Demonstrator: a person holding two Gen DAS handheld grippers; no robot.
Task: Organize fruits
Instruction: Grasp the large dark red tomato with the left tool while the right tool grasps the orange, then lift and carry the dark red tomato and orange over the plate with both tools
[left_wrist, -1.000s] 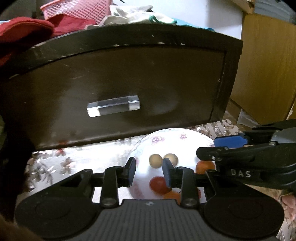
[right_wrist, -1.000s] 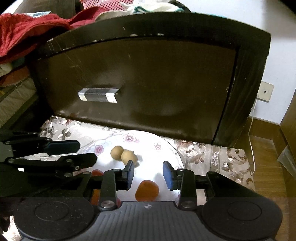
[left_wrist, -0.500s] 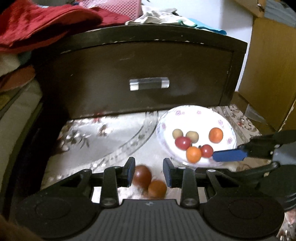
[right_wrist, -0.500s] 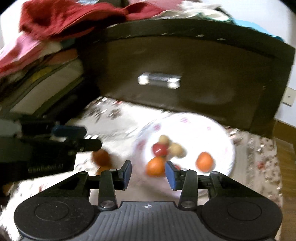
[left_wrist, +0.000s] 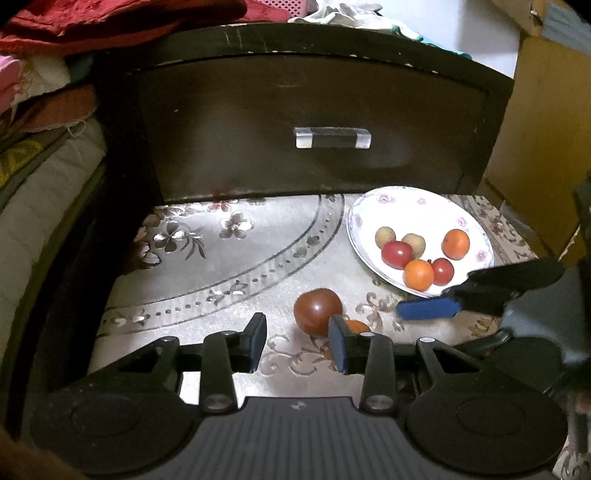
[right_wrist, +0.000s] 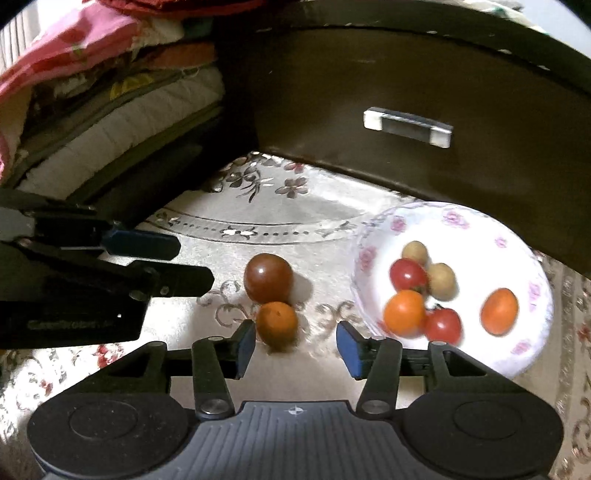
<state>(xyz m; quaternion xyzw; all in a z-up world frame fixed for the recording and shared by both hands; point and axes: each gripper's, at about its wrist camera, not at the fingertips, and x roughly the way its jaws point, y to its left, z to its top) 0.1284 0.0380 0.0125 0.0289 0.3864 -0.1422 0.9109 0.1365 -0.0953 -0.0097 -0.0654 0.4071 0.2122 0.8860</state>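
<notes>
A dark red tomato (left_wrist: 317, 312) (right_wrist: 268, 277) and a small orange fruit (right_wrist: 277, 325) lie side by side on the floral cloth, off the plate. In the left wrist view the orange fruit (left_wrist: 356, 326) is half hidden behind one finger. A white flowered plate (left_wrist: 417, 206) (right_wrist: 480, 229) holds several fruits: red, orange and tan. My left gripper (left_wrist: 297, 345) (right_wrist: 184, 262) hovers just short of the tomato, jaws opening, nothing between them. My right gripper (right_wrist: 295, 349) (left_wrist: 439, 295) sits just behind the orange fruit, jaws opening, also empty.
A dark wooden drawer front with a clear handle (left_wrist: 332, 137) (right_wrist: 406, 127) stands right behind the cloth. Stacked bedding and red fabric (right_wrist: 110, 92) rise at the left. A light wooden cabinet (left_wrist: 546, 129) stands at the right. The two grippers are close together.
Both grippers drew back from the plate and shifted left, bringing the two loose fruits on the cloth into view. Both pairs of jaws have widened.
</notes>
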